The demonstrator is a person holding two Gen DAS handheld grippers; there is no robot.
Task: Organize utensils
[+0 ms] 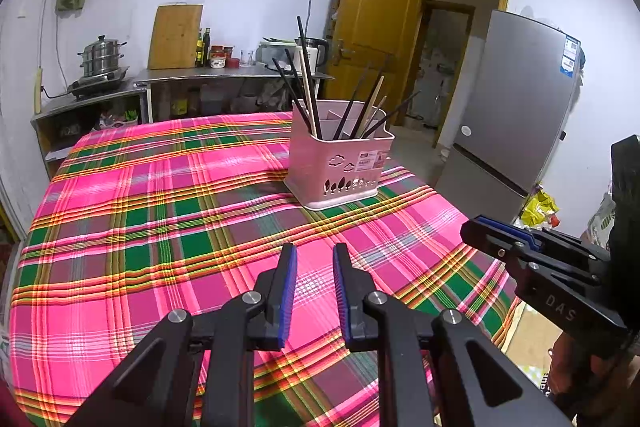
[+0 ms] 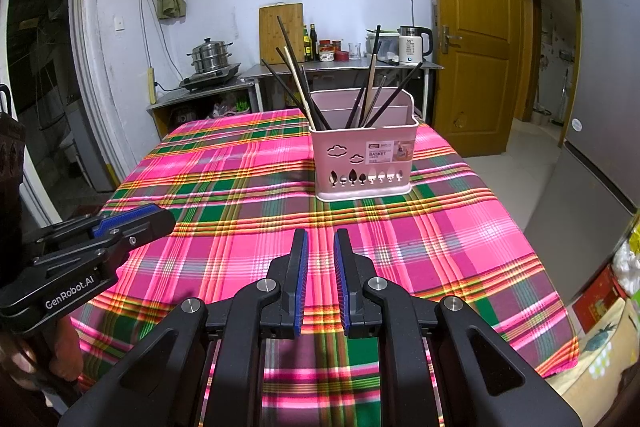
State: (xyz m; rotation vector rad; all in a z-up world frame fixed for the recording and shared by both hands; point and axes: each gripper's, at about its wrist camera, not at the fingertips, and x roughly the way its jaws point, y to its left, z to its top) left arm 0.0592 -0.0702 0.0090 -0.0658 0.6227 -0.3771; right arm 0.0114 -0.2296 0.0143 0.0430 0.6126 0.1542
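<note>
The left tongs point(image 1: 315, 251) and right tongs point(image 2: 321, 237) are being held low over the plaid-covered tabletop point(image 2: 240, 187), each slightly parted with nothing gripped between the blue pads; farther back, the chopsticks point(image 2: 304, 95) are being kept leaning inside the pink basket point(image 2: 364, 159), near the tabletop's far edge

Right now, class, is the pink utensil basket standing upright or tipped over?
Upright. The pink basket sits flat on its base on the plaid tablecloth, open top up, with the chopsticks leaning out of it.
</note>
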